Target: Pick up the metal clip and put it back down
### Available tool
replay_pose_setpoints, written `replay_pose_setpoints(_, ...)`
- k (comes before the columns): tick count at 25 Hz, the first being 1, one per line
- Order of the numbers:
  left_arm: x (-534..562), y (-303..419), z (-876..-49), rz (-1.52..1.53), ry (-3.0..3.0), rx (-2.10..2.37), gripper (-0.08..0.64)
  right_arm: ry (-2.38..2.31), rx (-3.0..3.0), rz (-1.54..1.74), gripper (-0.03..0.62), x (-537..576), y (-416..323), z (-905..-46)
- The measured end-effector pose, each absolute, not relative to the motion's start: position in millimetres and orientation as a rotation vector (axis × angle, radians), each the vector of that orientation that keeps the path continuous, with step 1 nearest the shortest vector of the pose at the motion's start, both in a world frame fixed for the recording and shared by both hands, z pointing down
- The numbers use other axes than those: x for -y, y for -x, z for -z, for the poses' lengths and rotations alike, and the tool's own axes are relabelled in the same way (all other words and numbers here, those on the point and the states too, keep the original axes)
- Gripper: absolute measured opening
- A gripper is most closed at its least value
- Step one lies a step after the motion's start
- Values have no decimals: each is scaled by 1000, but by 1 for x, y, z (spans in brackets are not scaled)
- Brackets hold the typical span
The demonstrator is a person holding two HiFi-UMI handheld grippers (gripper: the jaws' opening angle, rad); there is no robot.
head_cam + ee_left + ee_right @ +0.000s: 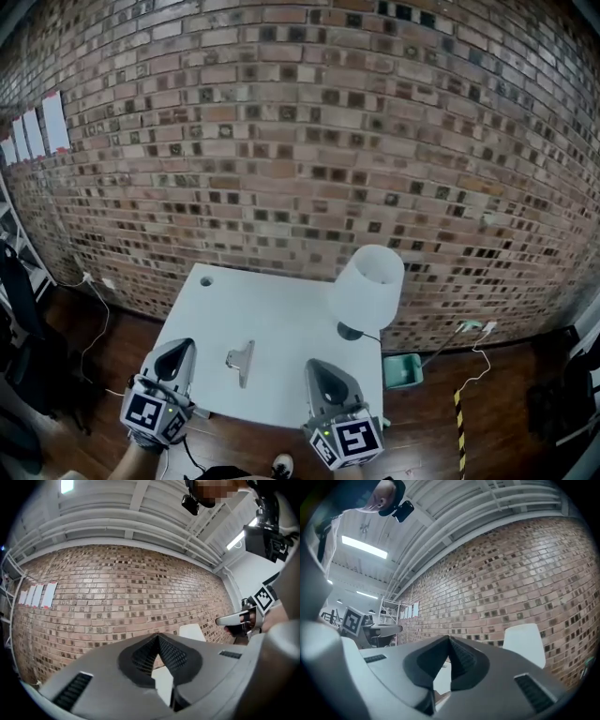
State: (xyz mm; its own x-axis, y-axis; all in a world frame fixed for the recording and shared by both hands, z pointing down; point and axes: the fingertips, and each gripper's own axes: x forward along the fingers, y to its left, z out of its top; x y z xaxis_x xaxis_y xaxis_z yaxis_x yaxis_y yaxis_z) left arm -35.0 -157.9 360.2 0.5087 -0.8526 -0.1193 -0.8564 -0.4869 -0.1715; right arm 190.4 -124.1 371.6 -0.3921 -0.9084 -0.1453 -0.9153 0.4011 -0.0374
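The metal clip (240, 360) lies flat on the white table (281, 319), near its front edge and between my two grippers. My left gripper (180, 346) hovers at the table's front left corner, left of the clip and apart from it. Its jaws meet at the tips (158, 637) with nothing between them. My right gripper (315, 367) is over the front right of the table, right of the clip, also shut and empty (449, 640). Neither gripper view shows the clip.
A white lamp (366, 289) stands at the table's back right. A brick wall (300, 141) rises right behind the table. A teal bin (403, 370) and cables lie on the wooden floor to the right. A small hole (205, 279) marks the table's back left corner.
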Motion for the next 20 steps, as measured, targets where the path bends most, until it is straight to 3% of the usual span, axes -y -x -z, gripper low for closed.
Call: replay_pose_setpoints(20,218,71,-411,152,2704,-1476,17,1673,-2808,206,14,227,-116,-497)
